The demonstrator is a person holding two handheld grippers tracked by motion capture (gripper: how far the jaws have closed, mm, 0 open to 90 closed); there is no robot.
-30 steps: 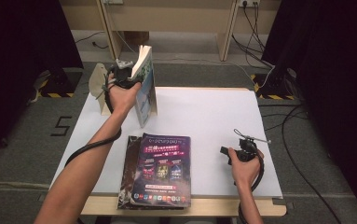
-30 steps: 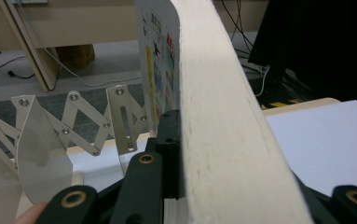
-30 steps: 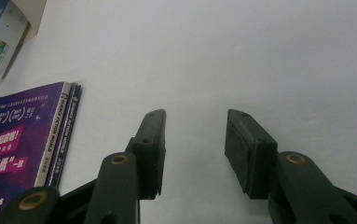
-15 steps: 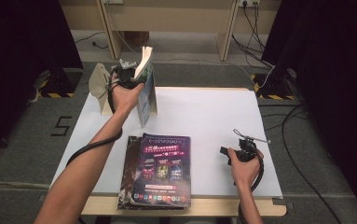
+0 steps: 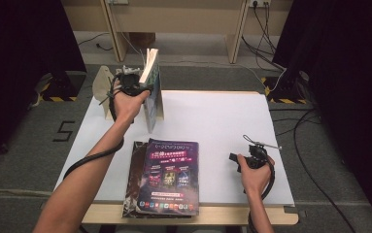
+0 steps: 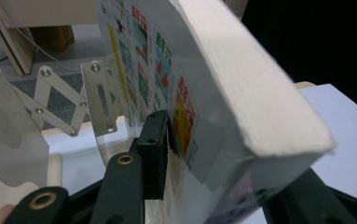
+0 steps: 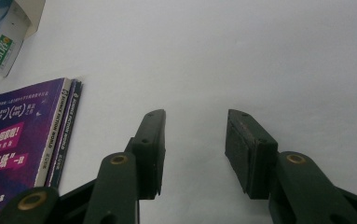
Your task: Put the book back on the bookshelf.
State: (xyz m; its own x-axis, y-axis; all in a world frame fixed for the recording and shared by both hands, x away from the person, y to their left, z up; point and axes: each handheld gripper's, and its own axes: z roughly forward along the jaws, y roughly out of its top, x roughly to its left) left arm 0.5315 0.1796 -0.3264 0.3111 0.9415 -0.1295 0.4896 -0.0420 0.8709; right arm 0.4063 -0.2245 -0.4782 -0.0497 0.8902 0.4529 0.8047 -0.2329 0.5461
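A thick book [image 5: 150, 92] with a colourful cover [image 6: 167, 79] stands on edge at the table's back left. My left gripper [image 5: 143, 89] reaches it from the left, and the book sits between its jaws [image 6: 227, 154]. These jaws have just been opening. The left pad [image 6: 154, 154] sits right beside the cover, and the other jaw is hidden behind the book. My right gripper [image 5: 235, 159] rests low at the front right, open [image 7: 195, 126], with only bare white tabletop between its pads.
A metal scissor-type bookend [image 5: 103, 90] [image 6: 97, 107] stands just left of the book. A stack of purple magazines [image 5: 169, 177] [image 7: 17, 140] lies at the front of the white table [image 5: 222, 121]. Cables run over the floor beyond.
The book stands a little straighter than a second ago. Both hands have kept their places.
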